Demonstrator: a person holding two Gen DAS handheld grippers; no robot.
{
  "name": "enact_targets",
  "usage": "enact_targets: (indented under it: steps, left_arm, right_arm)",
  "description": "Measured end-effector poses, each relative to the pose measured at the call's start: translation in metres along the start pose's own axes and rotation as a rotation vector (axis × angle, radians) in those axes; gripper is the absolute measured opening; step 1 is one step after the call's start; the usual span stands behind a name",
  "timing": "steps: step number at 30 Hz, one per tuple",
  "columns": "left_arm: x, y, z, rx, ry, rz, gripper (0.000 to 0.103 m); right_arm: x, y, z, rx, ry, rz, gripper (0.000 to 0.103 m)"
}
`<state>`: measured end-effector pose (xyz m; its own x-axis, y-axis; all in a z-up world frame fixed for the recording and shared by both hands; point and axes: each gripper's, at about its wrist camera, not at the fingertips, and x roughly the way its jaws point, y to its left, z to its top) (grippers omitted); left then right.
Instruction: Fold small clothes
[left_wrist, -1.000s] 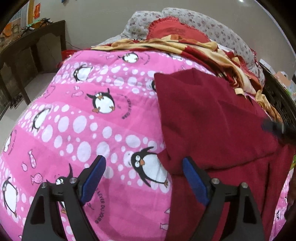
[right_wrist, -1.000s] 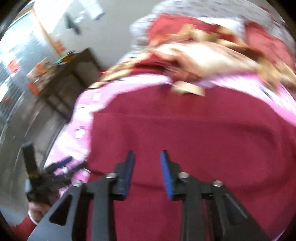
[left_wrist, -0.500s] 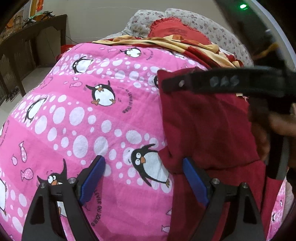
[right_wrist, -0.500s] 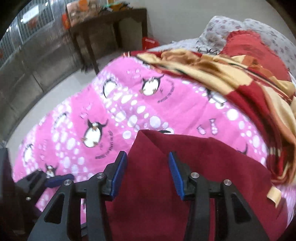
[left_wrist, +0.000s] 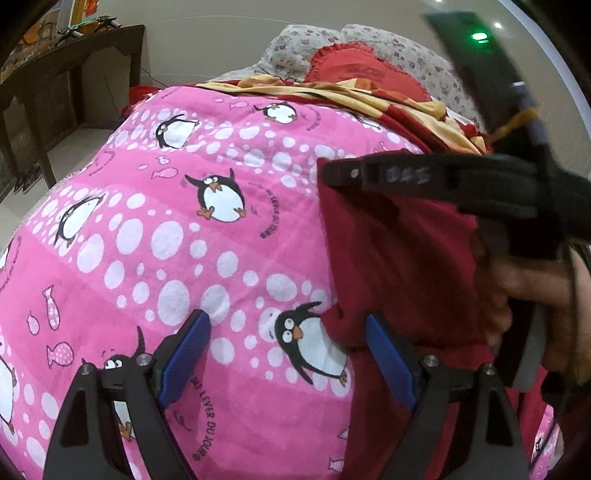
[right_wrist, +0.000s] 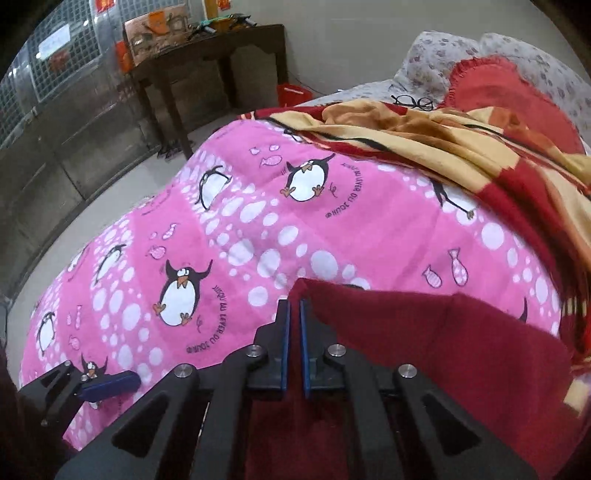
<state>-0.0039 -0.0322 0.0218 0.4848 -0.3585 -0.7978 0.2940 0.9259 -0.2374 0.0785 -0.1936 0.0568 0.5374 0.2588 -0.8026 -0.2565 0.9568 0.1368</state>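
Note:
A dark red garment (left_wrist: 399, 251) lies on the right side of a pink penguin blanket (left_wrist: 166, 240). My left gripper (left_wrist: 284, 319) hovers open at the garment's near left edge, with its right pad over the red cloth and its left pad over the blanket. My right gripper (right_wrist: 294, 306) is shut, its blue pads pinching the far left corner of the garment (right_wrist: 443, 350). In the left wrist view the right gripper (left_wrist: 328, 173) reaches across from the right to that same corner. One pad of the left gripper (right_wrist: 107, 380) shows low in the right wrist view.
A yellow and red blanket (right_wrist: 424, 147) is bunched at the far end of the bed, with a red cushion (left_wrist: 362, 70), floral pillows and eyeglasses (right_wrist: 412, 101) behind it. A dark wooden table (right_wrist: 207, 66) stands on the floor to the left. A hand (left_wrist: 532, 291) holds the right gripper.
The right gripper swung left from over the middle of the garment to its far left corner, then closed its jaws on the cloth. The left gripper stayed open and barely moved.

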Motion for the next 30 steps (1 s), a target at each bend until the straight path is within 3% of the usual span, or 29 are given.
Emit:
enact_targets:
  steps: [5, 9, 12, 16, 20, 23, 25, 27, 28, 30]
  left_arm:
    - [-0.002, -0.001, 0.001, 0.006, 0.0, 0.005, 0.089]
    - [-0.01, -0.002, 0.003, 0.003, -0.021, 0.014, 0.089]
    - [-0.017, -0.003, 0.008, -0.003, -0.048, 0.018, 0.089]
    - [-0.011, -0.011, 0.014, -0.001, -0.046, 0.008, 0.089]
    - [0.011, -0.023, 0.011, 0.074, 0.02, 0.052, 0.089]
    - [0.015, -0.025, 0.007, 0.098, 0.01, 0.071, 0.089]
    - [0.015, -0.026, 0.006, 0.099, 0.006, 0.078, 0.089]
    - [0.016, -0.028, 0.006, 0.099, 0.007, 0.089, 0.09]
    - [0.015, -0.029, 0.006, 0.098, 0.01, 0.093, 0.09]
    - [0.011, -0.033, 0.006, 0.091, 0.025, 0.09, 0.089]
  right_arm:
    - [-0.052, -0.013, -0.018, 0.074, -0.07, 0.029, 0.044]
    - [-0.083, -0.026, -0.05, 0.099, -0.085, 0.016, 0.044]
    - [-0.086, -0.033, -0.068, 0.112, -0.077, -0.021, 0.044]
    - [-0.06, -0.061, -0.084, 0.244, -0.008, -0.097, 0.044]
    - [-0.062, -0.079, -0.095, 0.369, -0.037, -0.049, 0.041]
    - [-0.083, -0.071, -0.105, 0.35, -0.042, -0.083, 0.041]
    - [-0.093, -0.067, -0.117, 0.343, -0.048, -0.09, 0.043]
    - [-0.087, -0.072, -0.131, 0.372, 0.001, -0.13, 0.049]
    - [-0.082, -0.077, -0.136, 0.397, 0.025, -0.127, 0.049]
    - [-0.087, -0.083, -0.143, 0.457, -0.008, -0.085, 0.049]
